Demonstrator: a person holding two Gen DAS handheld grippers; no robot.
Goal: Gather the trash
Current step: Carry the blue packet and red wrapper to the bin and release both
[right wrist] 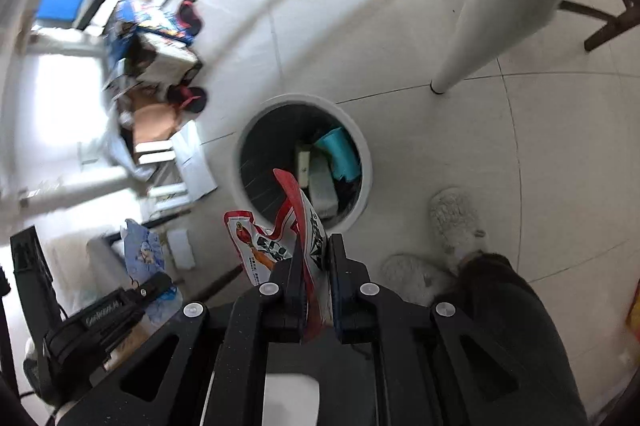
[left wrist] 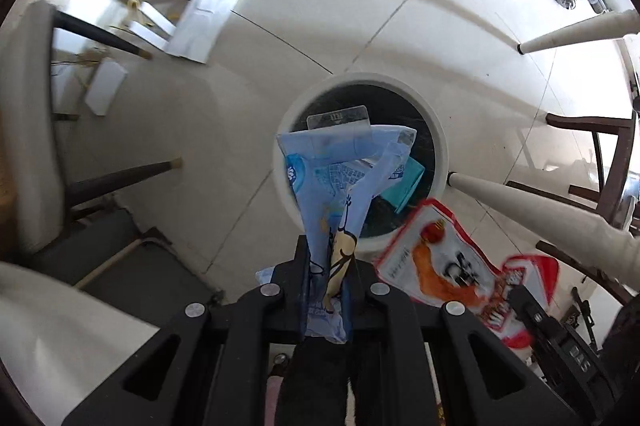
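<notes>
The left claw is clamped on a pale blue snack wrapper printed with a cartoon figure, and the wrapper's loose end hangs over the near-left part of the round white trash bin on the tiled floor. The right claw is pinched shut on a red-and-white snack packet, which sits just short of the bin's near rim in the right wrist view.

The step in hand looks like the drop itself. To do it well, each claw should be brought squarely over the dark opening before its fingers part, since both wrappers are light and floppy and could catch on the rim or drift onto the floor. The blue one is the better placed (most of it already overlaps the mouth); the red packet probably needs to go a little farther. Letting go one at a time would keep them from tangling.

Inside the bin lie a teal item and some pale packaging. The red packet carries bold Chinese characters and a picture of orange fried food, but blur keeps the words from being read. A white table leg stands just right of the bin.
</notes>
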